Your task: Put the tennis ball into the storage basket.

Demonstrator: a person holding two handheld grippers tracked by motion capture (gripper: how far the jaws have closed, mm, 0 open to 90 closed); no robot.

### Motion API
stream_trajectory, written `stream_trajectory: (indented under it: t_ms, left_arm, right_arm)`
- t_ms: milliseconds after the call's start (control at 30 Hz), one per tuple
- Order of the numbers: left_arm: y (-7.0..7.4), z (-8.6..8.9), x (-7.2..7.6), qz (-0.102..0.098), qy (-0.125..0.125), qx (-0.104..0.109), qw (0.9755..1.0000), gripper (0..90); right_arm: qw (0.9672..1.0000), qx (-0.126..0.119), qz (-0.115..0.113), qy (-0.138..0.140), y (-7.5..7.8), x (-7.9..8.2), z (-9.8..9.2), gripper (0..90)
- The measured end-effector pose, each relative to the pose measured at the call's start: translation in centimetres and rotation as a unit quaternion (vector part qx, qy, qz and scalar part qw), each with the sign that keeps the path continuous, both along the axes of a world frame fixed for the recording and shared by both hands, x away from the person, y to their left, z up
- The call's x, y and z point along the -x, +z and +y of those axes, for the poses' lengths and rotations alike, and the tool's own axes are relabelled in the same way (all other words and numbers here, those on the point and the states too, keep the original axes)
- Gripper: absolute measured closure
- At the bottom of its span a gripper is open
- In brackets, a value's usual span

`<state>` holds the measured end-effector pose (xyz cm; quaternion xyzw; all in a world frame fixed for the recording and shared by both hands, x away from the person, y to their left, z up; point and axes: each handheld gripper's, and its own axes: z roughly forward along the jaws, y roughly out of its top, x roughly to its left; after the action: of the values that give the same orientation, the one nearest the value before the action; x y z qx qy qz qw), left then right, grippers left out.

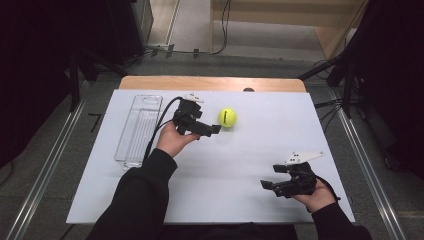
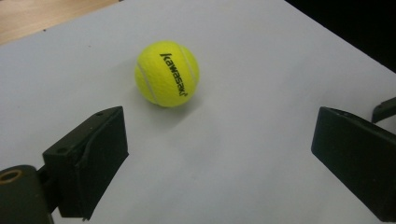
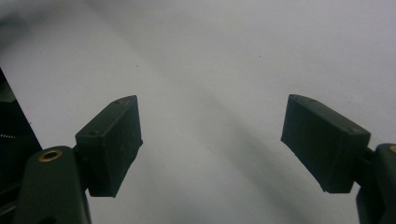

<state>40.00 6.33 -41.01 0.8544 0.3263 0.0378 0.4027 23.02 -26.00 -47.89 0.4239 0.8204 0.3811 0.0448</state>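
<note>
A yellow-green tennis ball with black lettering rests on the white table cover, right of the middle at the back. My left gripper points at it from the left, a short way off. In the left gripper view the ball lies ahead of the left gripper, whose jaws stand wide apart with only bare cover between them. My right gripper hovers near the front right of the table, aimed left. The right gripper is open too, with nothing between its jaws.
A clear plastic tray, long and narrow, lies along the left side of the white cover. A strip of wooden tabletop shows at the far edge. Dark stands and cables surround the table on the floor.
</note>
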Motion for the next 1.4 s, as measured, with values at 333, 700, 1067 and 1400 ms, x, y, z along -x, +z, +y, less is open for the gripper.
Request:
stream_trajectory:
  t_ms: [333, 700, 1067, 1400]
  left_arm:
    - [0.5, -1.4, -1.2, 0.006, -0.007, -0.002, 1.0, 5.1]
    - [0.7, -2.7, -1.9, 0.006, -0.014, -0.005, 0.9999, 5.1]
    - [0.7, -3.9, -3.5, -0.008, -0.014, -0.004, 0.9999, 7.2]
    - [0.7, -5.5, -4.7, -0.015, -0.013, -0.01, 0.9997, 7.2]
  right_arm:
    - [1.0, 0.001, -0.002, 0.0, 0.0, 0.0, 0.0, 18.1]
    - [0.9999, -0.006, 0.009, 0.003, -0.1, -0.1, 0.0, 20.2]
    - [0.9999, -0.002, 0.012, 0.01, -0.2, -0.1, 0.1, 20.1]
    - [1.0, -0.003, 0.006, 0.007, 0.0, -0.1, 0.0, 20.0]
